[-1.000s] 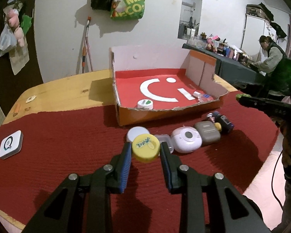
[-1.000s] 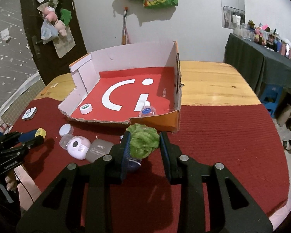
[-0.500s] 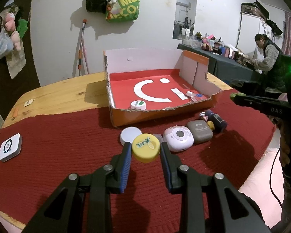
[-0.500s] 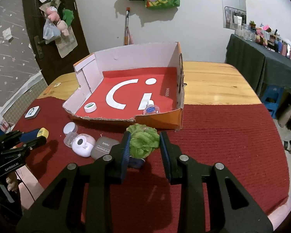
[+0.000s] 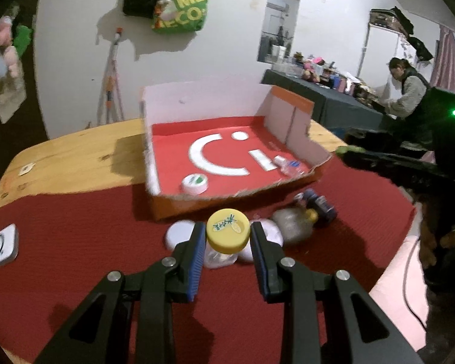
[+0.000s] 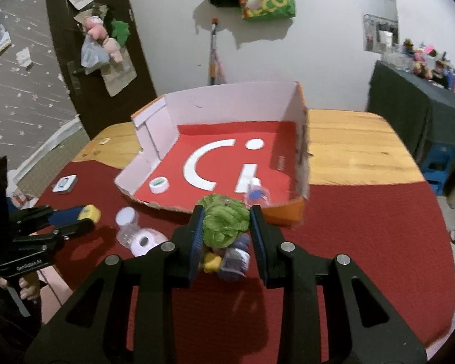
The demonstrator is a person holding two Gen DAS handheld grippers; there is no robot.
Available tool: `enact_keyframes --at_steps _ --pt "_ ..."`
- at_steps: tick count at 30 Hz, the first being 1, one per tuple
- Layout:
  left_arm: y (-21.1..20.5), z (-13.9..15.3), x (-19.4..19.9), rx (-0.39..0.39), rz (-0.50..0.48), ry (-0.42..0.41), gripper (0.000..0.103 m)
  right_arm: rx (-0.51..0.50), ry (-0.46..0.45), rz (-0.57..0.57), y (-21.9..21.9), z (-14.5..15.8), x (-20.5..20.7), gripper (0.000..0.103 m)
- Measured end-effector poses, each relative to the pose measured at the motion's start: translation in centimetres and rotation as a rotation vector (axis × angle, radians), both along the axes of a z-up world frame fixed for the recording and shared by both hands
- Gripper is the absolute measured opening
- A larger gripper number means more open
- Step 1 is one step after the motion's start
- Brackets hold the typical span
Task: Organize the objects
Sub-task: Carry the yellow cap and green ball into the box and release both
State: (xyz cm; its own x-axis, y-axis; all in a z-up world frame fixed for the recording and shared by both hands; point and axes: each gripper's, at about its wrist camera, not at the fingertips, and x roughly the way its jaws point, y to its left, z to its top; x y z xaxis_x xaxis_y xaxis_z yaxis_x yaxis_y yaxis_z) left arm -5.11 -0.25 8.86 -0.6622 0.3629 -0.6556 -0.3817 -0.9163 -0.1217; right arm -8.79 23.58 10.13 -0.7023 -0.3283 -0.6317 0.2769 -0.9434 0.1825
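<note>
Since a second ago, drawn closer to the cardboard box [image 5: 291,121], both loads unchanged. Left gripper [image 5: 227,236] clamped on a round yellow plastic cap [image 5: 227,229], just short of the box's torn front edge. Right gripper [image 6: 224,226] squeezing a crumpled green leafy lump [image 6: 224,223], likewise at that edge. Inside: red glossy floor, white round tin [image 5: 194,184], clear small bottle [image 5: 288,166].

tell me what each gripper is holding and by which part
The left gripper holds a yellow-capped jar, pads on the sides of the cap. The right gripper pinches a green leafy ball by its sides.
</note>
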Motion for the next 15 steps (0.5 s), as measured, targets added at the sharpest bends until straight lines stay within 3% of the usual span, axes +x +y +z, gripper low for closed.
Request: enact_keyframes --at_steps 10,15 --pt "5.3 -0.1 -6.2 -0.086 -0.149 -0.065 0.031 0.111 -0.076 0.140 -4.0 -2.1 -5.2 0.029" --pt "6.1 -1.2 -9.2 -0.095 -0.184 -0.128 0.031 0.137 -0.111 0.152 -4.0 -3.1 -7.4 0.029"
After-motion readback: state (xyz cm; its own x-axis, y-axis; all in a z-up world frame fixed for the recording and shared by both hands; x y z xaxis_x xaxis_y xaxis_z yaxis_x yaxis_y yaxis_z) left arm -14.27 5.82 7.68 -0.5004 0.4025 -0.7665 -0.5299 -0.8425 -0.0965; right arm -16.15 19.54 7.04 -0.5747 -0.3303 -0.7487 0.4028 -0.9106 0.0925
